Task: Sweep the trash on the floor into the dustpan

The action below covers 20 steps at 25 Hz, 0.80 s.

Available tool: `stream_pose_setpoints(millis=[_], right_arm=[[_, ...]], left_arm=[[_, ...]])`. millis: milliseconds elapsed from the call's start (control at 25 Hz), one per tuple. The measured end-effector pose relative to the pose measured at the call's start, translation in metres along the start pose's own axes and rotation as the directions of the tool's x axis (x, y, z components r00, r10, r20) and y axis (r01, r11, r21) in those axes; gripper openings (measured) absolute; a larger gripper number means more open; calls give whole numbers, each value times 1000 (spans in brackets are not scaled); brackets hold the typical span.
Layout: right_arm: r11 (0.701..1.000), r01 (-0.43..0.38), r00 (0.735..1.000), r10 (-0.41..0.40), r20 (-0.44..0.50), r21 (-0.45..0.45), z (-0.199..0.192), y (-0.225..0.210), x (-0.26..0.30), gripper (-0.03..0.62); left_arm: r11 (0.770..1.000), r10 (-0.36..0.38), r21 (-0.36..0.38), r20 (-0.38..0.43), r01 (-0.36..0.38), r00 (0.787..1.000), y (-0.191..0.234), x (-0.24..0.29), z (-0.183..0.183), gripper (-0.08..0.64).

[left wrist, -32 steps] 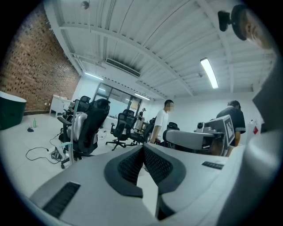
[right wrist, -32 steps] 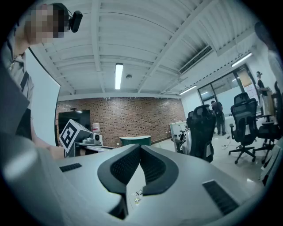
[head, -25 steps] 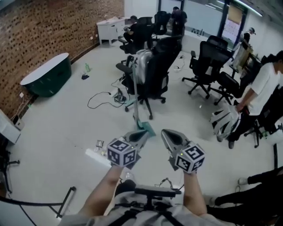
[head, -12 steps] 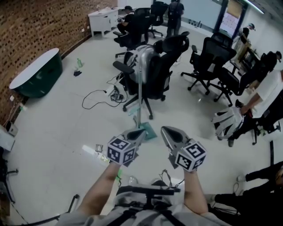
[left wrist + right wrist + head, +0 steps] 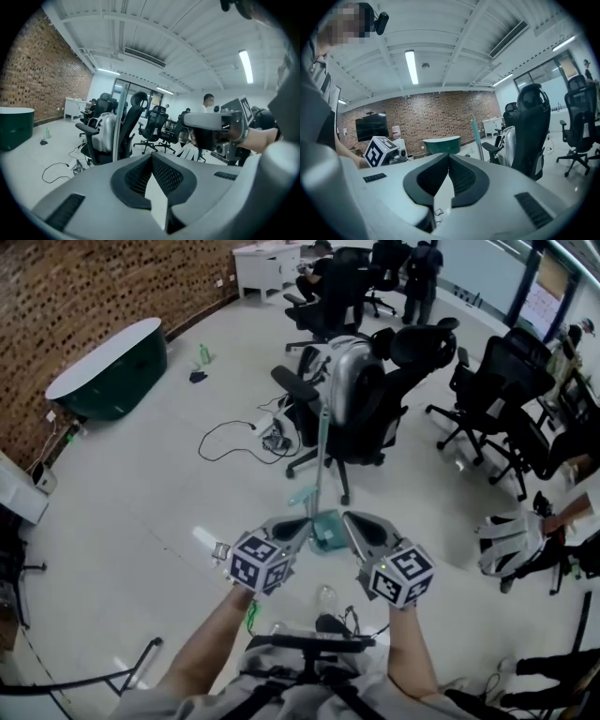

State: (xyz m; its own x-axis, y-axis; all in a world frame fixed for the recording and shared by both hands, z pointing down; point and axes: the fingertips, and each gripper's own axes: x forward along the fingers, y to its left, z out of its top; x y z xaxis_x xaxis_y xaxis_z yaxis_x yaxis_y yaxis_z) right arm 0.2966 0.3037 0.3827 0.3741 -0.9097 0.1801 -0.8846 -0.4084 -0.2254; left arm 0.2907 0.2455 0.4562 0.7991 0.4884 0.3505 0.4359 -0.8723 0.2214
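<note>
Nearest me, by the harness, a clear rounded thing (image 5: 325,596) and a green scrap (image 5: 251,615) lie on the floor (image 5: 141,512); I can't tell what either is. Both forearms reach out side by side. The left gripper (image 5: 298,527) has its jaws closed pad on pad, and so has the right gripper (image 5: 354,523).

Just left of the left gripper's marker cube, a white strip (image 5: 204,540) and a small crumpled scrap (image 5: 222,549) lie on the floor.

The dustpan (image 5: 328,531) is teal and sits on the floor just past the two jaw tips, between them in the head view, apart from both. Its long axis is the handle (image 5: 322,451), which stands nearly upright from the pan. I can't tell which way the pan's mouth faces.

Right behind the handle stands a black office chair (image 5: 384,399) with a silver hard-shell bag (image 5: 342,367) on its seat. Its wheeled base is just far of the pan and crowds that side. Left of the chair, a black cable (image 5: 225,442) loops across the floor to a power strip (image 5: 277,440).

Farther left, a green tub (image 5: 108,371) with a white top stands against the brick wall (image 5: 84,296), with a green bottle (image 5: 203,354) beyond it. To the right are more black chairs (image 5: 497,390). At the far end is a white desk (image 5: 267,257), with people seated near it
</note>
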Motion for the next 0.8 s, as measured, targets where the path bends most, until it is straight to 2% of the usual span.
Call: stream_pose_setpoints(millis=[280, 440, 600, 720, 760, 800], right_arm=[[993, -116, 992, 116, -46, -10, 3, -61, 34, 2], [987, -158, 984, 157, -89, -8, -2, -85, 48, 2], [986, -168, 976, 166, -144, -3, -15, -100, 67, 2], [988, -157, 971, 153, -182, -9, -26, -108, 83, 2], [988, -153, 969, 147, -197, -15, -30, -111, 87, 2], [989, -148, 967, 140, -211, -22, -34, -113, 91, 2]], left_arm=[[990, 140, -13, -46, -141, 989, 35, 47, -1, 0], [980, 198, 18, -82, -197, 977, 54, 70, -9, 0], [975, 220, 40, -126, -217, 967, 82, 92, -27, 2], [977, 212, 62, -163, -204, 964, 104, 105, -38, 7], [978, 204, 72, -181, -194, 962, 110, 111, -42, 33], [980, 195, 81, -205, -182, 959, 115, 117, -48, 88]])
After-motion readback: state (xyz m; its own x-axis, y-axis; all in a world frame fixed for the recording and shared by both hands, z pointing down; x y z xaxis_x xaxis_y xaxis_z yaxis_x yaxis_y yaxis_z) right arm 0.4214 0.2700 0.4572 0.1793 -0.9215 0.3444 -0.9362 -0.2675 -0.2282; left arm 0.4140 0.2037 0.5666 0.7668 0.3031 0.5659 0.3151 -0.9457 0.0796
